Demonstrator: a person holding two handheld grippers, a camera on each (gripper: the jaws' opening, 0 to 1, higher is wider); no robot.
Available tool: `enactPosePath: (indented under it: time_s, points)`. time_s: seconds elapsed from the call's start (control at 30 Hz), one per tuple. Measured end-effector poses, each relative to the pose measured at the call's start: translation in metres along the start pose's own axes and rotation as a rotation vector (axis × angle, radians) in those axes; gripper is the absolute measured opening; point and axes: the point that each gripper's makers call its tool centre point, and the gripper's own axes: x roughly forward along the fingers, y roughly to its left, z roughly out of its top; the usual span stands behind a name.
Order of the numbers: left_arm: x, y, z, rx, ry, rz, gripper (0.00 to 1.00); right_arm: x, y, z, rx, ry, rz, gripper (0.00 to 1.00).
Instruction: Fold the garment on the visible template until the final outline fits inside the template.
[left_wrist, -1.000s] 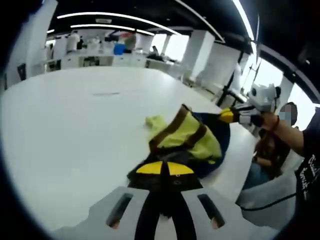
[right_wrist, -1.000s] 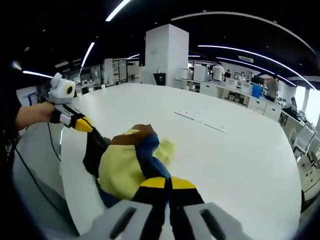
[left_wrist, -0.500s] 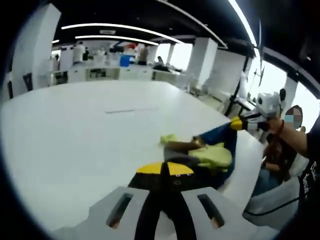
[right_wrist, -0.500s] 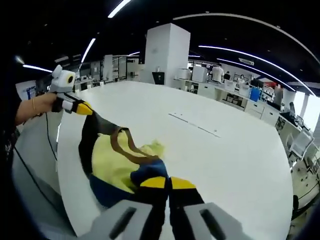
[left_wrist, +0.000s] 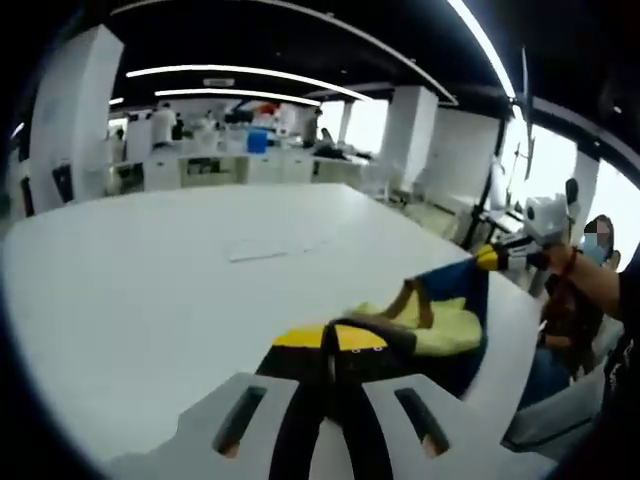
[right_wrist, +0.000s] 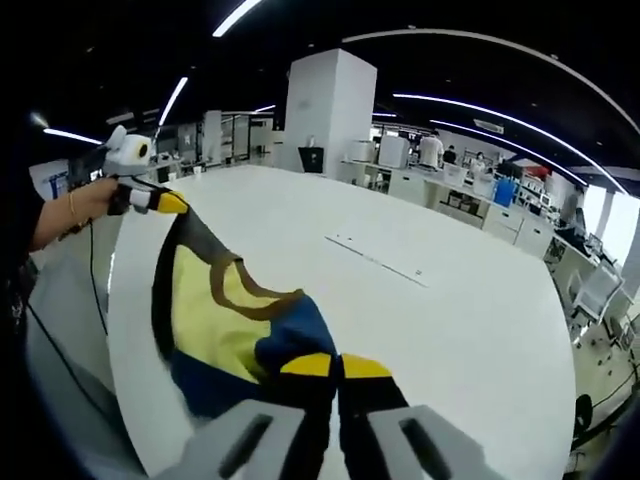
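White table runs wide under you. Above its near edge the yellow, blue and brown garment hangs stretched, its long axis running from your left gripper to your right gripper. Each clamps one end, so both stand equally near; lay it flat between them next.

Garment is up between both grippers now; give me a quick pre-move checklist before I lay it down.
1. Left gripper shut on the garment: ok.
2. Right gripper shut on the garment: ok.
3. Garment stretched out between the grippers, not bunched: ok.
4. Bare white table ahead for laying it down: ok.
5. Template outline located: cannot tell; faint marks on the table.
6. Garment inside the template: not ok.
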Motion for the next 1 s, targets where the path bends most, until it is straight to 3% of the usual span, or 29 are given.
enactPosePath:
  time_s: [0.17, 0.27, 0.43, 0.6, 0.93, 1.0]
  points:
    - [0.008, 0.012, 0.014, -0.011, -0.023, 0.009, 0.00, 0.001, -0.010, 0.007, -0.022, 0.004, -0.023, 0.00]
    - [0.010, 0.013, 0.020, 0.000, -0.033, 0.006, 0.00, 0.001, -0.019, 0.008, -0.002, 0.025, -0.047, 0.00]
    - [0.021, 0.023, 0.032, 0.013, -0.041, 0.015, 0.00, 0.003, -0.034, 0.019, 0.038, -0.002, -0.063, 0.00]
    - [0.040, 0.038, 0.046, 0.016, -0.069, 0.017, 0.00, 0.012, -0.057, 0.025, 0.057, 0.002, -0.096, 0.00]
    - [0.084, 0.063, 0.046, 0.048, -0.036, 0.036, 0.00, 0.037, -0.093, 0.029, 0.167, -0.028, -0.121, 0.00]
    - [0.093, 0.060, 0.047, 0.056, -0.039, 0.037, 0.00, 0.043, -0.101, 0.030, 0.189, -0.041, -0.129, 0.00]
